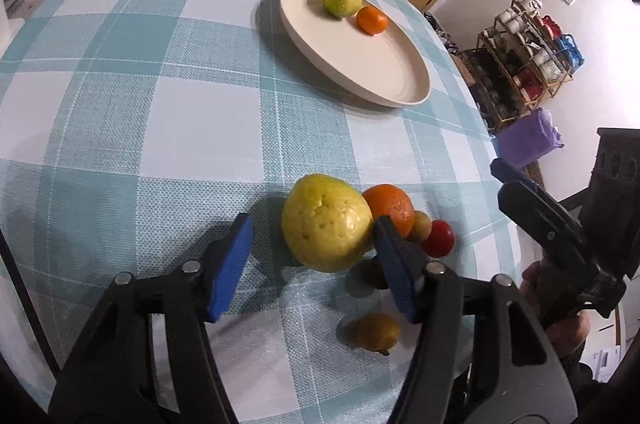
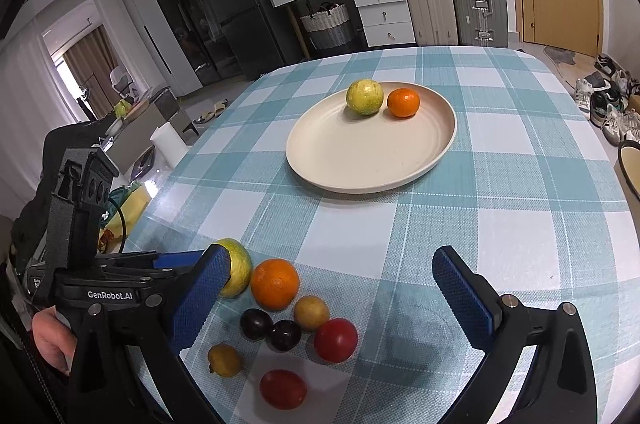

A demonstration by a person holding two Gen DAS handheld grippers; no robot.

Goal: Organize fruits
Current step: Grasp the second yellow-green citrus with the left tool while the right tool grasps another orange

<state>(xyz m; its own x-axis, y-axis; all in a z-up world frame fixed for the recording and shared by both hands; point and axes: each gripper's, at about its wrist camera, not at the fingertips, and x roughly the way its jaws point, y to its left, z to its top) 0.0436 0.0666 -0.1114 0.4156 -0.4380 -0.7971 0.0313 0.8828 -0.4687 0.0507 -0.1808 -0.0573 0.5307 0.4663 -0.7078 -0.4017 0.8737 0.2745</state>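
Observation:
A large yellow-green guava [image 1: 326,222] lies on the checked tablecloth between the blue pads of my left gripper [image 1: 313,222]. The right pad touches its side and the left pad stands apart from it, so the gripper is open. Beside the guava lie an orange [image 2: 275,284], a tan fruit [image 2: 311,312], two dark plums [image 2: 256,323], two red tomatoes [image 2: 335,340] and a small yellow fruit [image 2: 224,360]. Farther off, a cream plate [image 2: 360,159] holds a smaller guava [image 2: 364,97] and a mandarin [image 2: 403,102]. My right gripper [image 2: 329,260] hovers open over the pile, holding nothing.
The fruit pile sits near the table's front edge. A dark-rimmed bowl [image 2: 629,167] shows at the table's right edge. A white roll [image 2: 168,143] stands beyond the left edge. Suitcases, drawers and a fridge stand behind the table.

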